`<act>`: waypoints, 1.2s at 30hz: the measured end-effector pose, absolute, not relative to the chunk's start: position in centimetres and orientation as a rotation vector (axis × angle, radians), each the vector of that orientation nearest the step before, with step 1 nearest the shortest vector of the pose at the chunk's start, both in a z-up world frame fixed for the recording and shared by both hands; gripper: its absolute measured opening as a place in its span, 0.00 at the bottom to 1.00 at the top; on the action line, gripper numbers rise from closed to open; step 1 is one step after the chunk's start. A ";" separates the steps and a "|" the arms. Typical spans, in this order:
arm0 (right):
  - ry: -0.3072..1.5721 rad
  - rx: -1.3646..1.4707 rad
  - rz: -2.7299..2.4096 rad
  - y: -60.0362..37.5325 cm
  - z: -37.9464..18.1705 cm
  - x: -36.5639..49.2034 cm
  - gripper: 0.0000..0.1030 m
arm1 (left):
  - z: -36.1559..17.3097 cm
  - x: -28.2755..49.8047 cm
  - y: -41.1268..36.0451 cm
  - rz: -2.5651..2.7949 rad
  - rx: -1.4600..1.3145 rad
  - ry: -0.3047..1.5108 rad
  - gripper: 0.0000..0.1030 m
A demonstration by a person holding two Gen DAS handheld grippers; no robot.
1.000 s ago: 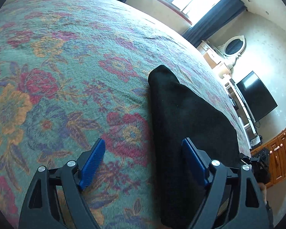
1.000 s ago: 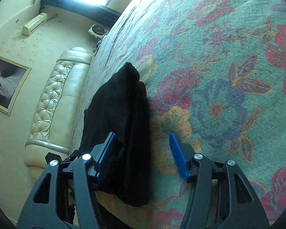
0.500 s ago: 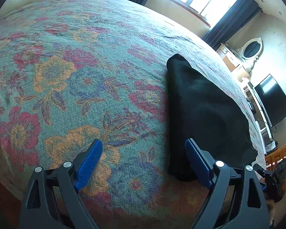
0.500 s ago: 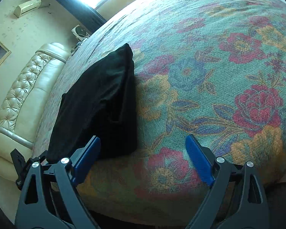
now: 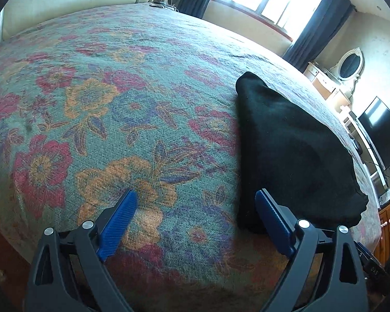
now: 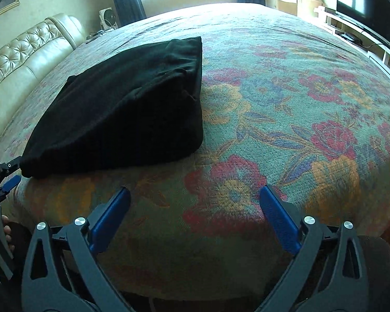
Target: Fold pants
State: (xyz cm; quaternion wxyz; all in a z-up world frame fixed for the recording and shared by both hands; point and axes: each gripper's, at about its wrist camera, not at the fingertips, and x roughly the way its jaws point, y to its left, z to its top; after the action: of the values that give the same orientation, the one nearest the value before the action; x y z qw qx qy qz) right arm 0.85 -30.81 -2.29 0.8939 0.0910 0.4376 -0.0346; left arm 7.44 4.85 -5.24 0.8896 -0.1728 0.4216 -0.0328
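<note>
The black pants (image 5: 293, 150) lie folded into a thick, compact bundle on the floral bedspread (image 5: 117, 119). In the left wrist view they are on the right, and their near corner reaches down beside the right finger. My left gripper (image 5: 195, 195) hovers over bare bedspread, jaws opening, nothing between them. In the right wrist view the pants (image 6: 122, 109) lie at the upper left, clear of my right gripper (image 6: 195, 191). Its jaws are also opening wide, with only bedspread (image 6: 286, 109) under them. The left gripper (image 6: 2, 182) and a hand (image 6: 5, 231) show at the left edge.
The bed's near edge runs just below both grippers. A cream tufted headboard (image 6: 26, 57) borders one side of the bed. A television (image 6: 364, 5) on a low white unit, a dresser with an oval mirror (image 5: 349, 63) and a curtained window (image 5: 267, 0) stand beyond the bed.
Both grippers have drawn back from the pants toward the bed's near edge. The right gripper, which straddled the pants' edge, has come off them, rolled and spread its jaws wide.
</note>
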 end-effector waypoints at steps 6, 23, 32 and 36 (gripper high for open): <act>0.899 0.201 -0.055 -30.0 -1.9 0.8 0.97 | -4.1 6.1 3.3 0.071 -0.291 0.913 0.89; 0.854 0.153 -0.022 -28.4 -0.1 0.6 0.97 | -1.6 1.3 -7.9 -0.228 0.048 0.816 0.89; 0.862 0.161 -0.017 -28.3 -0.3 0.5 0.97 | -0.6 1.1 -7.8 -0.226 -0.003 0.787 0.89; 0.866 0.159 -0.011 -28.2 -0.4 0.5 0.97 | -0.7 1.4 -7.2 -0.174 -0.012 0.790 0.89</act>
State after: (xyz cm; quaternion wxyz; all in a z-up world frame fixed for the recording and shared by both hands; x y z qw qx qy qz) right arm 0.52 -28.16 -0.40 0.9046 0.0770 0.4192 -0.0052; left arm 1.41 -7.22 -0.70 0.9194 -0.0058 0.3841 -0.0849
